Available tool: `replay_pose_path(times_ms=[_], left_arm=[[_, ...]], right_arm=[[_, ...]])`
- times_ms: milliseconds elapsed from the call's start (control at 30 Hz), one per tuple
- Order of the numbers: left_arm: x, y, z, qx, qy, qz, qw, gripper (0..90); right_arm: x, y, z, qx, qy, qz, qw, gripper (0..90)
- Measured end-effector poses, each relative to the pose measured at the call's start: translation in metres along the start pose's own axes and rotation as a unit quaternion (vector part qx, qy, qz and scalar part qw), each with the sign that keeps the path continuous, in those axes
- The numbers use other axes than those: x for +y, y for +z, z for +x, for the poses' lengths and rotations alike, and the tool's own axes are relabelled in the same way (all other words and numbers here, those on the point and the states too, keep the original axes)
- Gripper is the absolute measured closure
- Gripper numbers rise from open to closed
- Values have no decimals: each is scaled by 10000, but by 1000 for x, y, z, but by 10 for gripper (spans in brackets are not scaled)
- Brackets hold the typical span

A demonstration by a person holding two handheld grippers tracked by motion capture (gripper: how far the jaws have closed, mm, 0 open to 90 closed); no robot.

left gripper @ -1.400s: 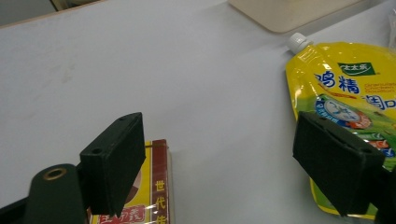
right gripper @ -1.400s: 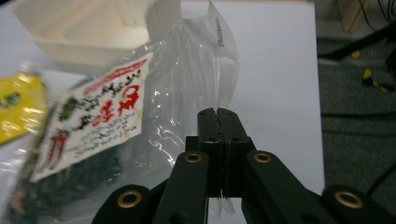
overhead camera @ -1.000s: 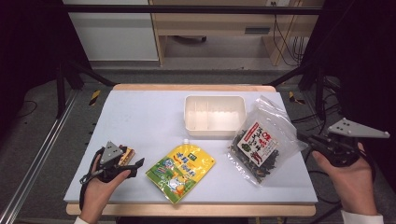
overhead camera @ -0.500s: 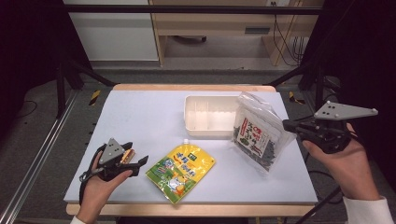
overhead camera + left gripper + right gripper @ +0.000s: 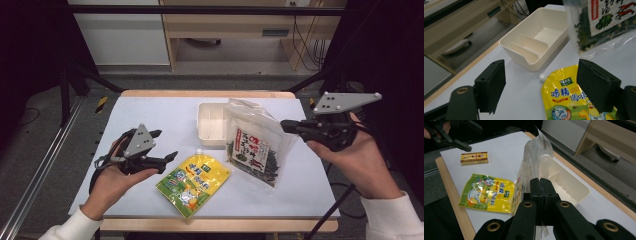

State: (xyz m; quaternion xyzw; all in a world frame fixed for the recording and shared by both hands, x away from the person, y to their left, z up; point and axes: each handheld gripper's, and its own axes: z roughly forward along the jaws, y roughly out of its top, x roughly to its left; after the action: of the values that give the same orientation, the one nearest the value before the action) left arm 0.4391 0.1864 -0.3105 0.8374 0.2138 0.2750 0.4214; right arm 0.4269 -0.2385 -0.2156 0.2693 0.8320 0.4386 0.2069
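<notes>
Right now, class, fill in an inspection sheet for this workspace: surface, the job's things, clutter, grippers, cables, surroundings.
Surface: white table with a wooden edge.
Job's things: clear seaweed bag lifted by one edge, partly over the cream divided tray; tray holds nothing seen.
Clutter: yellow spouted pouch lying flat; small yellow box near the table's edge.
Grippers: right gripper clamped on the bag's edge; left gripper open, nothing between its jaws, above the table by the pouch.
Cables: black cable trailing from the left gripper.
Surroundings: wooden furniture behind the table, dark floor.
</notes>
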Motion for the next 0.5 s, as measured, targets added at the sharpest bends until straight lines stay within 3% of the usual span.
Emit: replay_pose_path(times_ms=[67,100,133,167,500], left_arm=[[14,-1,0,-47,102,-41,9999,228],[27,-2,0,-7,292,-23,9996,220],[27,-2,0,-7,292,-23,9996,216],[38,-3,3,33,438,-17,9990,213],[64,-14,25,100,439,-163,9989,161]], right_arm=[[10,7,5,100,-93,54,9999,900],[17,13,8,168,-169,86,9997,900],[20,17,11,210,-204,112,9995,900],[24,21,13,240,-241,127,9993,900],[47,53,26,594,-390,72,9974,900]])
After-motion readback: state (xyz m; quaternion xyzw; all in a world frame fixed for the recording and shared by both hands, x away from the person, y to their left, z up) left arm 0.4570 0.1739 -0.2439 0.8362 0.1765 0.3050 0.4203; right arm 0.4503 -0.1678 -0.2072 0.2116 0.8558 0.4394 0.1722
